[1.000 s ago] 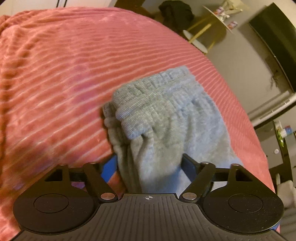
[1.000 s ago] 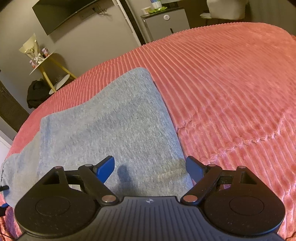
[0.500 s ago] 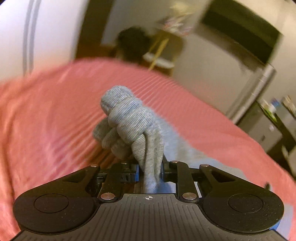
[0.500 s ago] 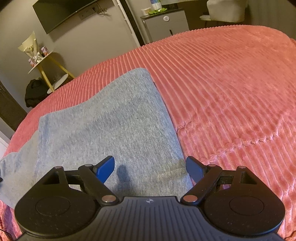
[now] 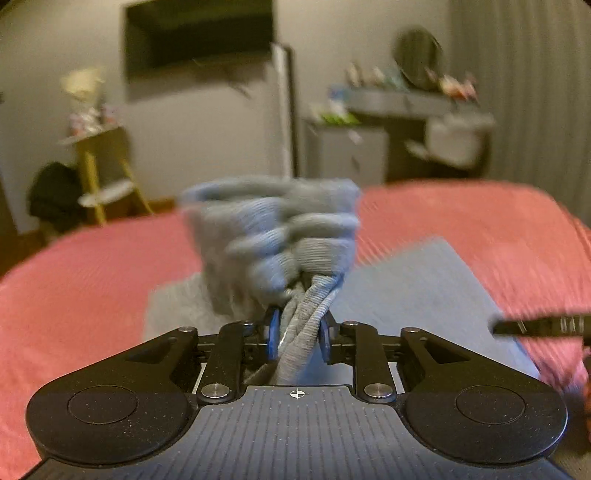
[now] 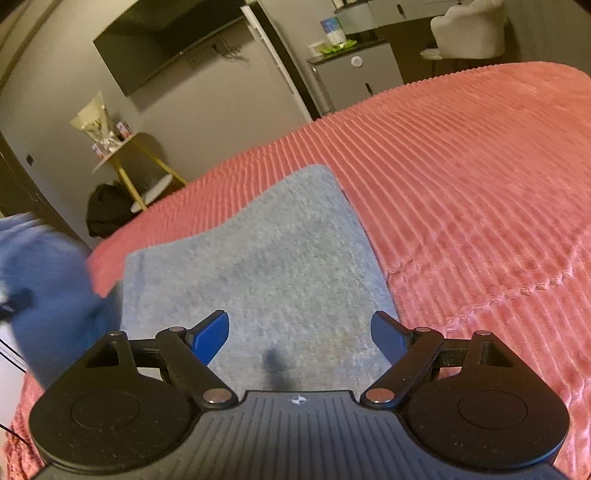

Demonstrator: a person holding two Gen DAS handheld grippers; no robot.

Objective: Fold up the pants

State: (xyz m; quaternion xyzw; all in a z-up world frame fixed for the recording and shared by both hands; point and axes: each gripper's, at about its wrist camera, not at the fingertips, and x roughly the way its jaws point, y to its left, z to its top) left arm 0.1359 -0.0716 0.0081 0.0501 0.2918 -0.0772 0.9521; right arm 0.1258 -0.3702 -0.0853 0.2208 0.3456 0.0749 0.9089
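Grey-blue pants (image 6: 258, 251) lie partly folded flat on the red ribbed bedspread (image 6: 461, 184). My left gripper (image 5: 298, 332) is shut on the ribbed waistband end (image 5: 280, 236), a thick bunch held up off the bed; its jaws are easing open a little with the fabric still pinched between the blue pads. That raised bunch shows blurred at the left edge (image 6: 44, 288) in the right wrist view. My right gripper (image 6: 299, 332) hovers open just above the near end of the flat part, nothing between its fingers. A black piece of it (image 5: 539, 326) shows at the right of the left wrist view.
Beyond the far edge of the bed are a wall-mounted TV (image 6: 162, 48), a yellow-legged side table (image 6: 125, 158) with a black bag (image 6: 107, 210) beside it, a small grey fridge (image 6: 354, 74) and a pale chair (image 6: 465, 33). Bedspread stretches to the right.
The left gripper shut on the waistband, lifted it off the bed and swung it round toward the flat part, rolling as it went. The right gripper stayed put and open.
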